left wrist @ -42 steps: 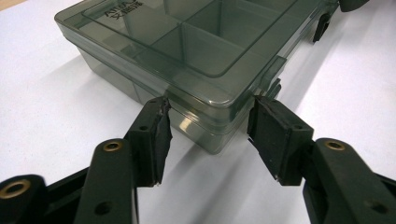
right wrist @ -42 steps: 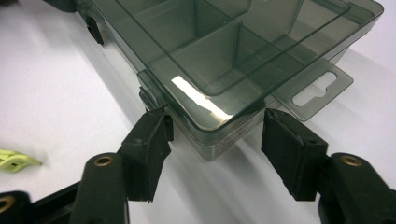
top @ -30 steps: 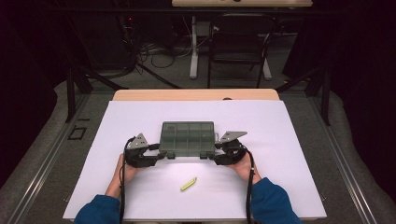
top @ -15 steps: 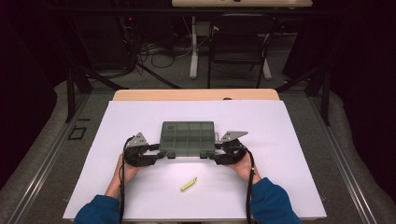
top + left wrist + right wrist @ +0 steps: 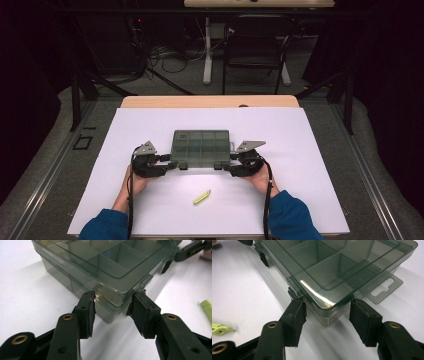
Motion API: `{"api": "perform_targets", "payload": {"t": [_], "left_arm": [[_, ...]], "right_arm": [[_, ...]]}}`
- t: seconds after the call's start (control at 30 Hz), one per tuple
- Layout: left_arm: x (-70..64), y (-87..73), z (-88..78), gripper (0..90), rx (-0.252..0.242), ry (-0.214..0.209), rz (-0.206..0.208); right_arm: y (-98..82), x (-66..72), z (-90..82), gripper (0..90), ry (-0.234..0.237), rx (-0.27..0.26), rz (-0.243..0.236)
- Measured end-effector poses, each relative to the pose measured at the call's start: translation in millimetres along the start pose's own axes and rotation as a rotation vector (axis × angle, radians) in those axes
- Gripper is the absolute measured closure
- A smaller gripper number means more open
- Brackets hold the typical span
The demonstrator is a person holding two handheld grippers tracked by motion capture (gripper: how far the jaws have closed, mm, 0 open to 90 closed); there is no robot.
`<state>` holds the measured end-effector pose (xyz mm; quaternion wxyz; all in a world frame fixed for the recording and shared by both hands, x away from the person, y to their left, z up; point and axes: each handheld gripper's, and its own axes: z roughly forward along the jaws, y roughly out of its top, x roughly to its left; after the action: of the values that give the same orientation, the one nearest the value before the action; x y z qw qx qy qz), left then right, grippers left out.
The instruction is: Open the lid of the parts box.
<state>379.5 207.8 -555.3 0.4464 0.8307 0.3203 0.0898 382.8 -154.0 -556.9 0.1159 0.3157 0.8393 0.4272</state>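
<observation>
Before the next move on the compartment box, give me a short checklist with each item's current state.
1. Box lid down: ok. The smoky clear compartment box lies flat on the white table sheet with its lid closed.
2. Left tool placed: ok. It straddles the box's near left corner; its jaws have just been closing with the corner between them.
3. Left pads gripping: cannot tell; one pad looks to be at the wall, the other shows a gap.
4. Right tool placed: ok. It straddles the near right corner.
5. Right pads gripping: cannot tell.
6. Yellow-green clip out of the way: ok, it lies nearer the person, apart from the box.
</observation>
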Motion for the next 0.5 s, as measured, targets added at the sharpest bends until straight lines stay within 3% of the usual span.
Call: {"api": "perform_targets", "payload": {"t": [0.23,0.5], "left_arm": [[-2.7,0.6,1.5,50.0,0.011,0.019,0.047],[-3.8,-0.2,1.3,52.4,0.008,0.031,0.058]], "right_arm": [[2.3,4.9,-1.0,41.9,-0.044,0.025,-0.026],[3.3,6.5,-2.1,42.7,-0.056,0.018,-0.034]]}}
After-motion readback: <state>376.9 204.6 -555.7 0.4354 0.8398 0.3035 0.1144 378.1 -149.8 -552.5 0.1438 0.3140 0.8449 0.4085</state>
